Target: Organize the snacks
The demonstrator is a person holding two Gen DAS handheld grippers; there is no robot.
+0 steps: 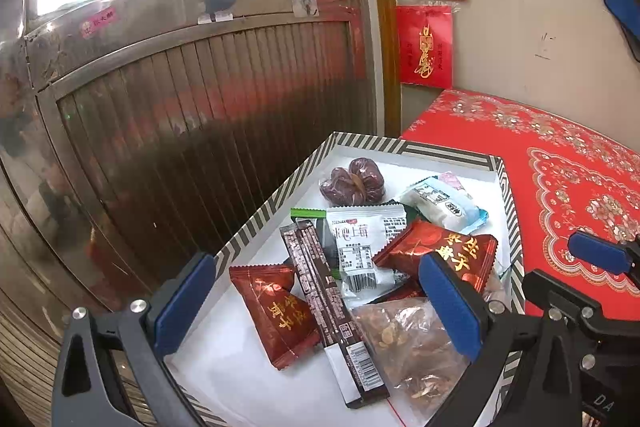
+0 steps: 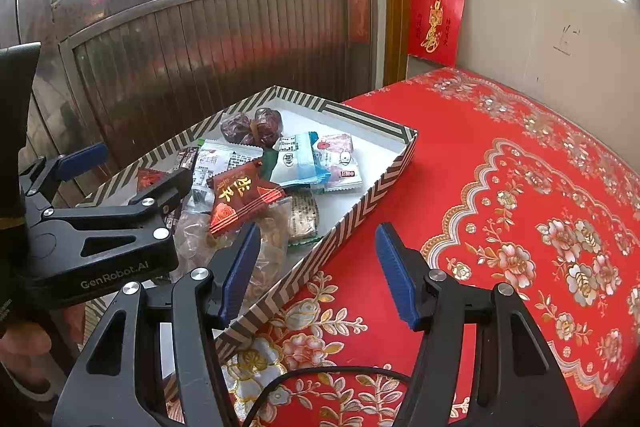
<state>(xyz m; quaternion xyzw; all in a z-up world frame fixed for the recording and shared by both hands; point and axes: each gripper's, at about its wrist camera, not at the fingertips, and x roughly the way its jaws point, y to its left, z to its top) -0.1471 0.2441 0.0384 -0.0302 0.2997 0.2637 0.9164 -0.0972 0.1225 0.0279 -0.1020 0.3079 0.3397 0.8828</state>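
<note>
Snacks [image 1: 360,251] all lie heaped inside the striped box [image 2: 360,211] — none loose on the red cloth [image 2: 520,187]. Left gripper [image 1: 320,291] hovers over them, right gripper [image 2: 320,271] beside — both agape, empty. Sorted, or about to be emptied? Either fits.

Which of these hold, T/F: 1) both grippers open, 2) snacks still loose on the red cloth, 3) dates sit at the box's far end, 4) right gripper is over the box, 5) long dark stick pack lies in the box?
1) True. The left gripper and the right gripper are both open and hold nothing.
2) False. No snack shows on the red tablecloth; all visible ones lie inside the striped box.
3) True. The bagged dates lie at the far end.
4) False. It hangs over the box's near edge and the cloth beside it.
5) True. The dark stick pack lies in the box beside a red packet.
</note>
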